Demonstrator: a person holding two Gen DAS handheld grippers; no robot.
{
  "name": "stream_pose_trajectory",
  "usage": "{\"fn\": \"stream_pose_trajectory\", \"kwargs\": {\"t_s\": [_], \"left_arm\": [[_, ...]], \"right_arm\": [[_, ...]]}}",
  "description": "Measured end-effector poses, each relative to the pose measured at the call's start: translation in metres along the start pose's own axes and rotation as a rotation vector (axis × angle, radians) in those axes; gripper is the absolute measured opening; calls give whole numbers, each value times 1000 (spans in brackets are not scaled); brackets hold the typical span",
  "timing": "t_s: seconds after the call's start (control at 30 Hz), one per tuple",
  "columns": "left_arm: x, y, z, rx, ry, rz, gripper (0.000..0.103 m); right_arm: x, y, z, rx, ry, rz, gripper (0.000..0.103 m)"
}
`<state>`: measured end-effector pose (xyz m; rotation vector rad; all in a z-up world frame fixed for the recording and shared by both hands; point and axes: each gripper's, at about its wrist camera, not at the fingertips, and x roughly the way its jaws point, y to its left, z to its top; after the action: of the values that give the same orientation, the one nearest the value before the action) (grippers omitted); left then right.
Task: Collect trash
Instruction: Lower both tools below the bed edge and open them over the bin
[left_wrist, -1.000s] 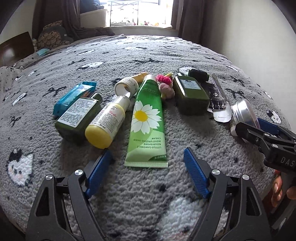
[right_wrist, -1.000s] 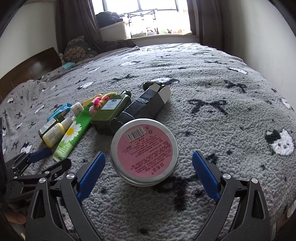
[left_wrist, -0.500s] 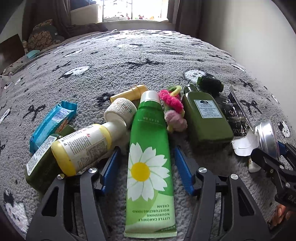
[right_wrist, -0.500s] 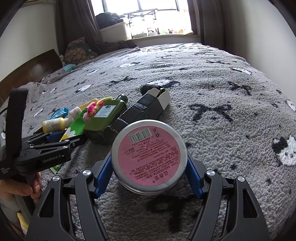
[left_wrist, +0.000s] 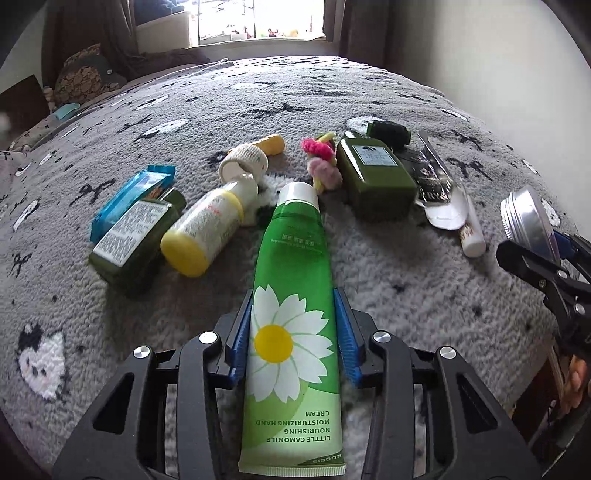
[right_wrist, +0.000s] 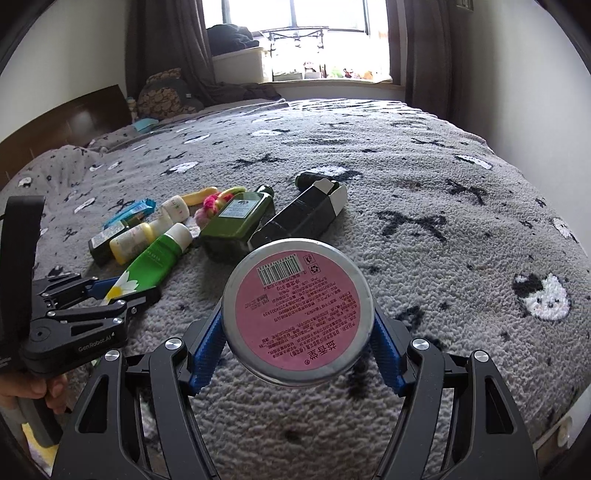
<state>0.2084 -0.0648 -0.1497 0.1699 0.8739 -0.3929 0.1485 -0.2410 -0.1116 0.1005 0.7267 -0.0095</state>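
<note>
My left gripper (left_wrist: 295, 314) is shut on a green hand cream tube (left_wrist: 293, 306) with a daisy print, held off the grey bed cover; it also shows in the right wrist view (right_wrist: 151, 258). My right gripper (right_wrist: 297, 325) is shut on a round silver tin (right_wrist: 297, 314) with a pink label, lifted above the cover; the tin also shows at the right in the left wrist view (left_wrist: 528, 221). On the bed lie a yellow bottle (left_wrist: 207, 229), a dark green bottle (left_wrist: 375, 177), another green bottle (left_wrist: 133, 232), a blue wrapper (left_wrist: 129, 195) and a black carton (right_wrist: 299, 218).
A bandage roll (left_wrist: 242, 164), a pink and yellow hair tie (left_wrist: 321, 158), a small yellow tube (left_wrist: 271, 144) and a white lip balm (left_wrist: 471, 232) lie among the items. A wall (left_wrist: 498, 55) stands to the right. Pillows (right_wrist: 162, 99) and a window lie beyond.
Both grippers closed: the left moved forward around the green tube and shut on it, the right shut on the tin. Both items now sit lifted off the cover.
</note>
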Motion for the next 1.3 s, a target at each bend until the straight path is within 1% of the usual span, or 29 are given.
{"fn": "stream_pose_trajectory", "kwargs": {"t_s": [0.17, 0.3, 0.43, 0.5, 0.57, 0.73, 0.93, 1.0, 1.17, 1.3], "left_arm": [[-41, -2, -34, -30, -33, 2, 39], [-83, -15, -58, -4, -85, 0, 39], [-122, -24, -81, 2, -131, -13, 39], [-137, -27, -97, -3, -140, -19, 39], [-144, -28, -113, -15, -131, -25, 39], [-142, -28, -158, -38, -52, -50, 39], [-114, -35, -201, -19, 89, -81, 39], [-101, -36, -210, -16, 139, -90, 39], [-66, -37, -227, -40, 255, -142, 39], [-39, -36, -240, -57, 349, -163, 39]], "right_arm": [[-29, 9, -17, -21, -15, 19, 71], [-58, 17, -34, -55, -36, 25, 71], [-89, 28, -53, -100, -57, 41, 71], [-102, 36, -65, -131, -61, 50, 71], [-109, 42, -77, -151, -52, 57, 71], [-111, 47, -109, -151, 10, 77, 71], [-87, 53, -148, -129, 133, 100, 71], [-77, 57, -159, -128, 175, 109, 71], [-49, 63, -185, -110, 295, 141, 71], [-25, 65, -205, -84, 397, 141, 71]]}}
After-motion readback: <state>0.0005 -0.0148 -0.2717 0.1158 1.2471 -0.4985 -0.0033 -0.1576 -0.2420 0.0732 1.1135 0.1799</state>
